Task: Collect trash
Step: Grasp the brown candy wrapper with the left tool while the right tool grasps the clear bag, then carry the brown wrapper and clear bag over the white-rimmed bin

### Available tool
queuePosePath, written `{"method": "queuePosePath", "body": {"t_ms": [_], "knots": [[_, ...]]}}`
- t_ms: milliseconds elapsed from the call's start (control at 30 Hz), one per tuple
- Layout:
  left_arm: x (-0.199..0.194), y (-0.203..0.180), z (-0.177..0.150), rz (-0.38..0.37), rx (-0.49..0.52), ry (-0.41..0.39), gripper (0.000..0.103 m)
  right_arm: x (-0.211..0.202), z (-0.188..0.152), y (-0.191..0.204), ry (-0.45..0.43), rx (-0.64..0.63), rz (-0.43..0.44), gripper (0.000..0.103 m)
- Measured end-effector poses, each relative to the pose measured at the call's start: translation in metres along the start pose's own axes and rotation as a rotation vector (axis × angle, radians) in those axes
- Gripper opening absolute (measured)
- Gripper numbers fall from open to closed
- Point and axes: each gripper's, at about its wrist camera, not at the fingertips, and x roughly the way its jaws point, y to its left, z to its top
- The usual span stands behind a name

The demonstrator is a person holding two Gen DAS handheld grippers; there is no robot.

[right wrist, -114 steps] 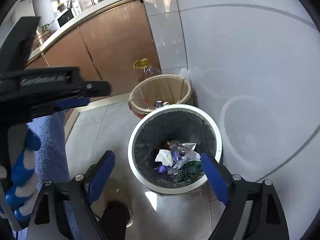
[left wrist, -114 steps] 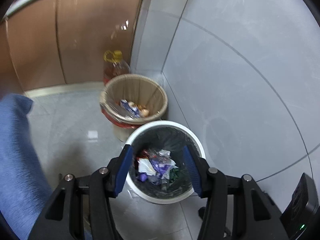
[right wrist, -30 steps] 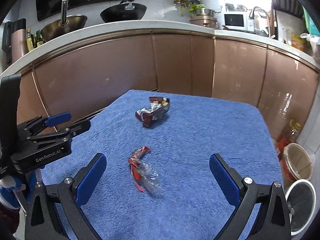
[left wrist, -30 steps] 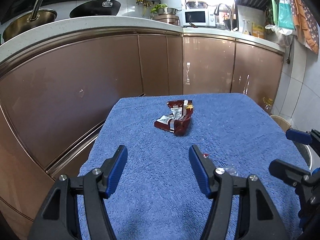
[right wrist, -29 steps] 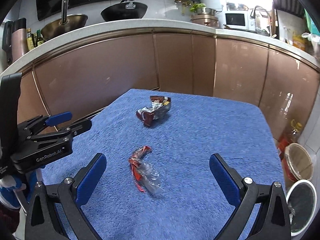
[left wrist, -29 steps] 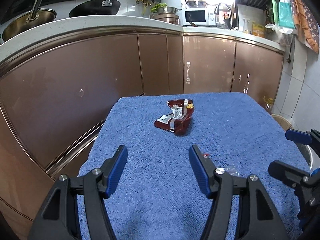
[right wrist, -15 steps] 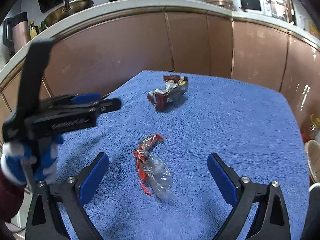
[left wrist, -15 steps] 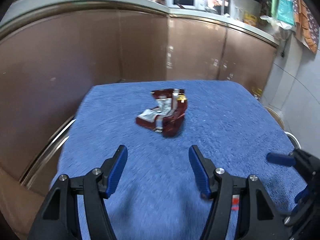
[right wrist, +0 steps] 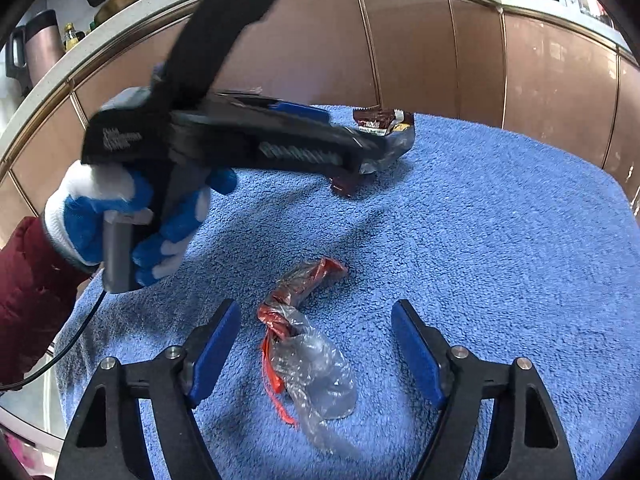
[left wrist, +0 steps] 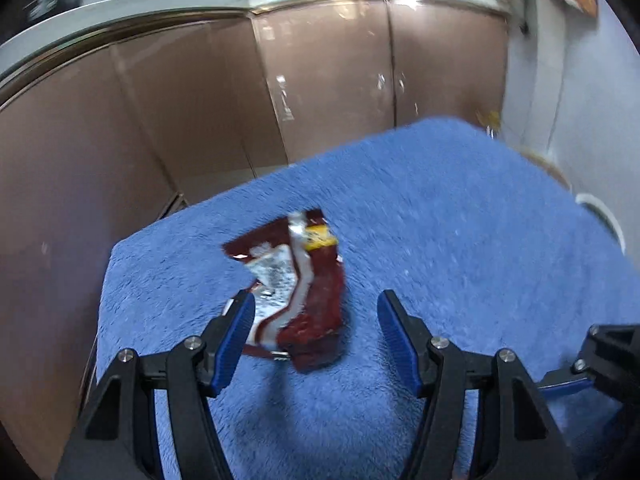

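Item: maroon wrapper, on blue towel over the worktop. Light, crinkly, probably slick foil; take its raised folded edge.
Item: clear film wrapper, limp, featherlight; pinch the bunched red end.
Left hand-held gripper: open, empty.
Right hand-held gripper: closing around the film, not yet touching.

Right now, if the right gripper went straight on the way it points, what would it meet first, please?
Most likely the clear wrapper with red trim, lying on the blue towel between the right gripper's closing jaws, which have not touched it yet. Depth is hard to judge in this view.
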Motion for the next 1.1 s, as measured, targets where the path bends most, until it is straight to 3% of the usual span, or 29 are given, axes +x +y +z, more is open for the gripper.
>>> {"method": "queuePosePath", "body": {"t_ms": [133,200,300,400,500,733,1100], "knots": [[0.018,0.005,-0.006,0.025,-0.012,0.043,0.061,0.005,0.001,-0.001,0.024,0.005,0.0,0.06],[0.023,0.013,-0.009,0.037,-0.037,0.06,0.042,0.009,0.0,-0.002,0.038,0.009,0.008,0.053],[0.026,0.018,-0.014,0.015,-0.059,0.079,0.029,0.011,0.002,0.001,0.05,-0.006,0.018,0.038],[0.02,0.012,-0.015,0.019,-0.044,0.069,0.015,0.01,0.0,0.008,0.054,-0.034,0.016,0.016],[0.008,0.01,-0.011,0.015,-0.064,0.048,0.009,0.002,-0.002,0.01,0.034,-0.027,0.006,0.015],[-0.04,0.003,-0.01,-0.001,-0.114,-0.011,0.005,-0.047,-0.007,0.002,-0.047,0.035,-0.009,0.015],[-0.117,-0.058,-0.009,-0.055,-0.083,-0.081,0.005,-0.159,-0.042,-0.02,-0.207,0.147,-0.112,0.015]]}}
